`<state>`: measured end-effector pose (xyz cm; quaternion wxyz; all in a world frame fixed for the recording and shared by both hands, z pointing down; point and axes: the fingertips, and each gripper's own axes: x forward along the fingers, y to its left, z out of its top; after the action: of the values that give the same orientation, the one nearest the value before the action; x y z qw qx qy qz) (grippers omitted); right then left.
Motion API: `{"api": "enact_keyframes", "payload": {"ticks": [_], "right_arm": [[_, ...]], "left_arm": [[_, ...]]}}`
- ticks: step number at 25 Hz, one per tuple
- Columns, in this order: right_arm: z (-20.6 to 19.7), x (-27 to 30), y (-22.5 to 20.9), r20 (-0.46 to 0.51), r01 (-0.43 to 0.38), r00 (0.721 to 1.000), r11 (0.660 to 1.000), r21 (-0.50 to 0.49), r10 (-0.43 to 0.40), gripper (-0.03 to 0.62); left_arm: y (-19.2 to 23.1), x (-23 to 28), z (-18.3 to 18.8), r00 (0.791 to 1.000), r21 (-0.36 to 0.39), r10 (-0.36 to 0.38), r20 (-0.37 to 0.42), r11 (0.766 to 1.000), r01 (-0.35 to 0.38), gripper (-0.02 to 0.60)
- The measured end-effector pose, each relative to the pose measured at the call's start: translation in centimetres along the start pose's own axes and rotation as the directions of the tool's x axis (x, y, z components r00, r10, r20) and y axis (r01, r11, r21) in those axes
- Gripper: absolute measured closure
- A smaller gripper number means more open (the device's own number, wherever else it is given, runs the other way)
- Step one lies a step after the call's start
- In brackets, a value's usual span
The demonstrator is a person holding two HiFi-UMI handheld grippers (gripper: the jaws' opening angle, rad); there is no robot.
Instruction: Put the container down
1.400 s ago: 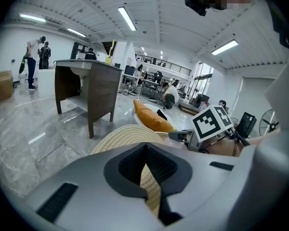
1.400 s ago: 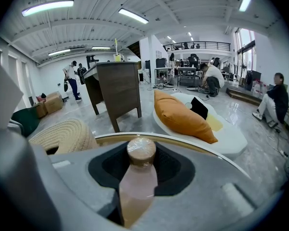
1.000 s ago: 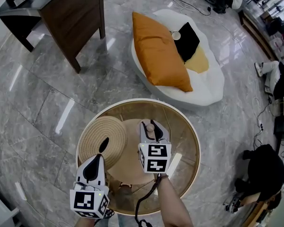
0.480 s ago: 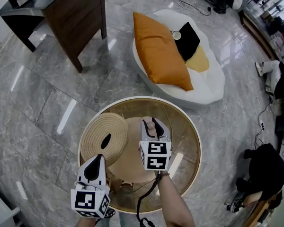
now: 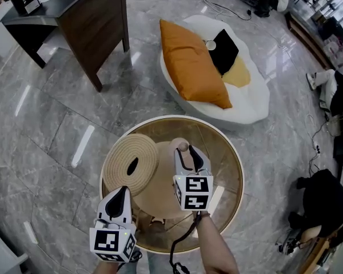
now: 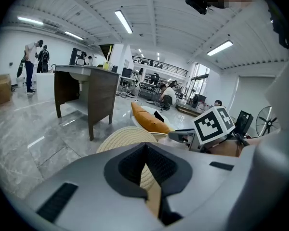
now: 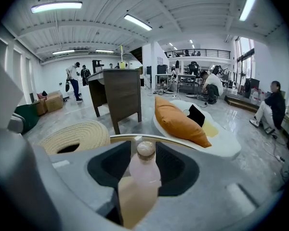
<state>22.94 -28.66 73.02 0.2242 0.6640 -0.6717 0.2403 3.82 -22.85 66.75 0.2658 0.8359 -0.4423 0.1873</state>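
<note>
"Opening its jaws wide, the right claw (image 5: 187, 154) has the little pink bottle (image 7: 143, 170) right between them," says the first one. "The pads (image 7: 108, 167) do not seem to squeeze it."

"So where is the bottle?" asks the second.

"Upright, over the round glass table (image 5: 220, 158), by the far edge of the tan round thing (image 5: 157, 190). Its bottom is hidden by the claw, so nobody can tell if it sits flat on the glass."

"What could go wrong, then?"

"If the bottom is not all the way down, the bottle may drop and bump the glass. It is tall and thin, so a small bump could knock it over."

"What would bump it?"

"The claw itself. The bottle is close to both pads, so if the person pulls the claw back crooked or swings it sideways, one pad may catch the bottle and drag it. A tipped bottle could roll to the edge of the table and fall on the hard floor (image 5: 57, 130)."

"And the other claw?"

"The left claw (image 5: 120, 192) has its jaws pinched together with nothing in them. It hangs near the woven round thing (image 5: 143, 156), well away from the bottle — little danger from that side."
</note>
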Motion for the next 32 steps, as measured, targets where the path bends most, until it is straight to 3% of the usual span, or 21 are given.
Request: {"api": "enact_keyframes", "payload": {"ticks": [12,27,32], "right_arm": [[2.6,-7.9,0.5,0.044,0.059,0.997,0.998,0.030,-0.060,0.445],[9.6,-22.9,2.2,0.145,0.113,0.980,0.980,0.162,-0.137,0.459],[12.3,-28.8,2.5,0.200,0.142,0.963,0.971,0.192,-0.180,0.533]], "left_arm": [[-1.4,-3.8,2.6,0.998,0.045,-0.054,0.026,0.998,0.053,0.586],[-5.7,-11.6,12.0,0.985,0.170,-0.150,0.091,0.976,0.133,0.587],[-7.7,-14.8,14.7,0.980,0.186,-0.173,0.101,0.971,0.153,0.588]]}}
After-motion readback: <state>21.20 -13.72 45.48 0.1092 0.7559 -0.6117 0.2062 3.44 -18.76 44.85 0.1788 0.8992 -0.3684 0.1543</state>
